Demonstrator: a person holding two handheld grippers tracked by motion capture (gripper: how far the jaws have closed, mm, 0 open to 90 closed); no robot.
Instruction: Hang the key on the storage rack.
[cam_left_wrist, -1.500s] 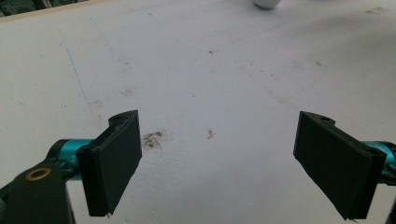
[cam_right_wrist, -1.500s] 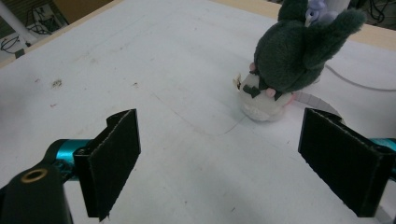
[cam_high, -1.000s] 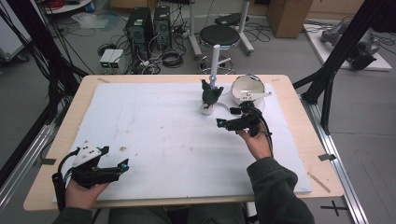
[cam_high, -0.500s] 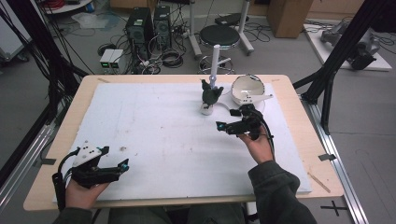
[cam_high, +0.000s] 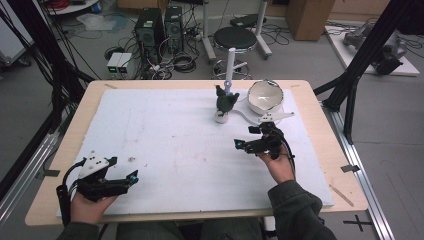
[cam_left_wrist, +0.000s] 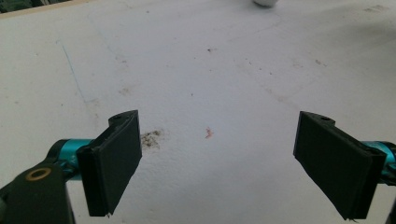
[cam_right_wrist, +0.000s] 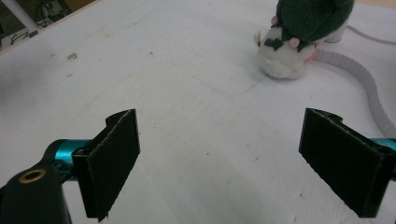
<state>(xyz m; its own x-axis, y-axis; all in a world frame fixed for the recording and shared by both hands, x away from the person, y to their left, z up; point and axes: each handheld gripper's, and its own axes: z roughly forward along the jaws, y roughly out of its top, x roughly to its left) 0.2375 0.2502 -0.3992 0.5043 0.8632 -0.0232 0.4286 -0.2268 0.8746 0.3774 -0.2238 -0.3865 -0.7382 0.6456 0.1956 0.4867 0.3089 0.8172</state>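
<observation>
A small plush toy (cam_high: 224, 101), dark green on top and white below, stands on the white board (cam_high: 165, 145) at the far middle, beside a white upright post (cam_high: 230, 65). In the right gripper view the plush toy (cam_right_wrist: 299, 37) lies ahead and to the right of the jaws. My right gripper (cam_high: 245, 138) hovers over the board nearer than the toy, open, with nothing between its jaws (cam_right_wrist: 219, 158). My left gripper (cam_high: 124, 169) rests at the near left, also open and holding nothing (cam_left_wrist: 219, 158), facing bare stained board.
A white bowl (cam_high: 265, 95) sits at the far right of the board, with a white segmented flexible arm (cam_high: 260, 118) curving in front of it; that arm (cam_right_wrist: 369, 88) also passes right of the toy. The wooden table edge (cam_high: 320, 130) frames the board.
My right gripper has drawn back from the toy toward the near side and sunk a little, jaws still open. The left gripper has stayed put.
</observation>
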